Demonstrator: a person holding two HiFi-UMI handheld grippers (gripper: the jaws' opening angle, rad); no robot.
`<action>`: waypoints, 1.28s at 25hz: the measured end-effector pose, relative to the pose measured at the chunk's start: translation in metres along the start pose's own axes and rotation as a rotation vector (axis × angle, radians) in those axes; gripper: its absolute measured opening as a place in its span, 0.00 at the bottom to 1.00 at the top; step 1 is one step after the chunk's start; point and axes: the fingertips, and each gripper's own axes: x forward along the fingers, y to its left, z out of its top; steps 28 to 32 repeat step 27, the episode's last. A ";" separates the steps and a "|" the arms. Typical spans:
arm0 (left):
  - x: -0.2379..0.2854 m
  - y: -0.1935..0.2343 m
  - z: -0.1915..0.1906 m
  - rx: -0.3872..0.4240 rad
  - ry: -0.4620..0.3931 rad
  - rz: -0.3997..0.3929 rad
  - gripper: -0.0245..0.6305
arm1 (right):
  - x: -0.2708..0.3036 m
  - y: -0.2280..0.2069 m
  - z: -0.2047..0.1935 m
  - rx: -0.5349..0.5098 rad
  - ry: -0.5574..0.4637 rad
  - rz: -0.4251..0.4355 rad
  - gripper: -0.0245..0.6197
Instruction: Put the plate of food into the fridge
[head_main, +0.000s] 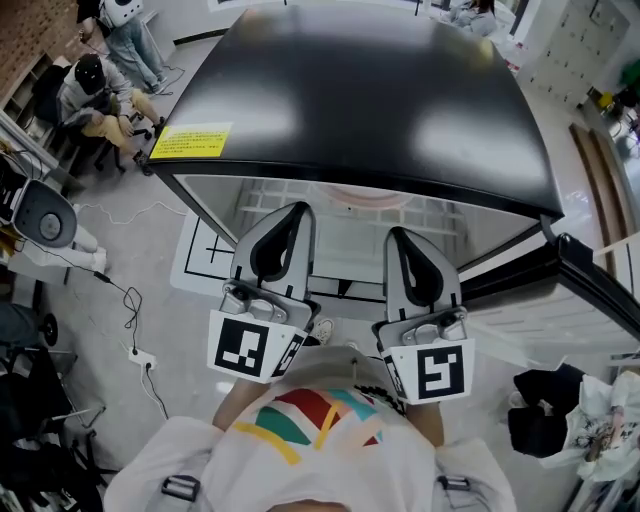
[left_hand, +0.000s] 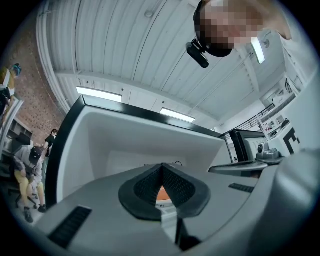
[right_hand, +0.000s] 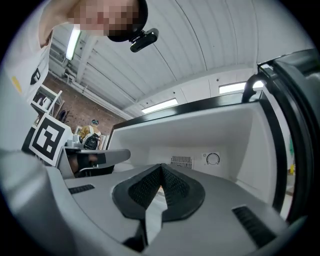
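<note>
While the fridge (head_main: 380, 100) stands open, the plate of food (head_main: 355, 197) lies inside on its shelf (head_main: 265, 195) — just ahead of both grippers. Left gripper (left_hand: 161, 167): jaws closed, nothing held. Right gripper (right_hand: 161, 167): jaws closed — likewise empty.
</note>
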 end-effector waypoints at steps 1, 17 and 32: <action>0.001 -0.001 -0.001 0.001 0.003 -0.004 0.05 | 0.000 0.000 -0.002 -0.013 0.005 0.000 0.04; 0.003 0.002 -0.004 -0.005 0.006 -0.013 0.05 | 0.006 -0.008 -0.005 -0.048 0.034 -0.056 0.04; 0.005 0.000 -0.006 -0.012 0.010 -0.021 0.05 | 0.006 -0.013 -0.007 -0.086 0.050 -0.054 0.04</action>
